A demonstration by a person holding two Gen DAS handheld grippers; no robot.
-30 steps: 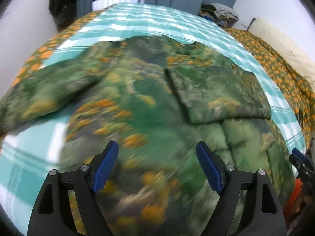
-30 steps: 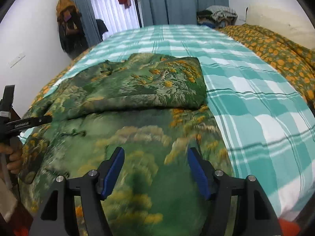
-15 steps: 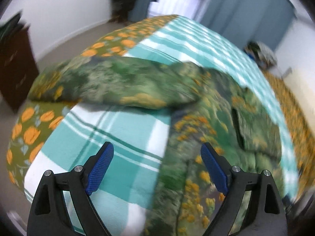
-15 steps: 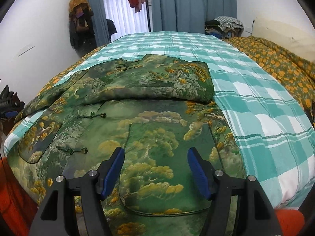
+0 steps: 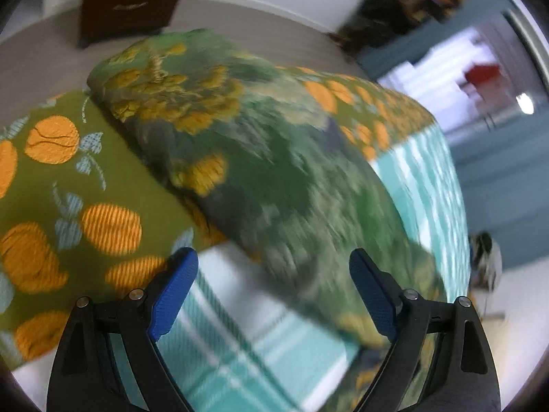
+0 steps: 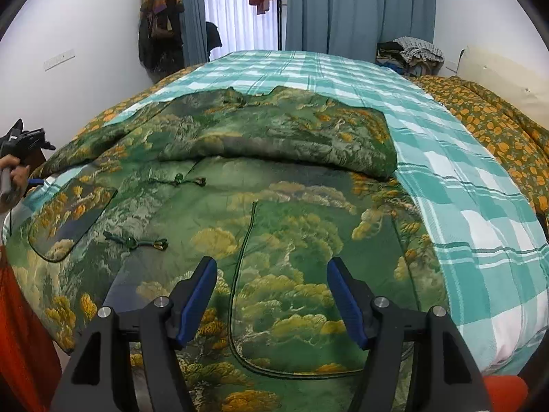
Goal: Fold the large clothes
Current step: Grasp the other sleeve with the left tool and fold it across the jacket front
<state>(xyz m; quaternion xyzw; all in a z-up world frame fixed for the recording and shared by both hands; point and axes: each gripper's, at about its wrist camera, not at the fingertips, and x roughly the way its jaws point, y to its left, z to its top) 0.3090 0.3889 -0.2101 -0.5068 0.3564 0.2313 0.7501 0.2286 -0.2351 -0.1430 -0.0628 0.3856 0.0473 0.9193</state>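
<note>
A padded green jacket (image 6: 274, 213) with a landscape print lies front-up on the bed. One sleeve (image 6: 284, 137) is folded across its chest. The other sleeve (image 5: 260, 158) stretches out sideways to the bed's edge, its cuff (image 5: 147, 79) hanging over the side. My left gripper (image 5: 274, 292) hovers open just above that sleeve, nothing between its fingers; the right wrist view shows it in a hand (image 6: 13, 171) at the far left. My right gripper (image 6: 271, 295) stands open over the jacket's lower front, above a pocket (image 6: 295, 309), and holds nothing.
The bed carries a teal plaid sheet (image 6: 463, 199) over a quilt with orange flowers (image 5: 68, 199). A dark wooden cabinet (image 5: 130, 0) stands on the floor past the bed's edge. Clothes hang on the wall (image 6: 159, 27), and a pile of clothes (image 6: 411, 51) sits beyond the bed.
My left gripper has swung off the jacket's body to the outstretched sleeve at the bed's edge, rolling as it went. My right gripper has barely shifted and stays open.
</note>
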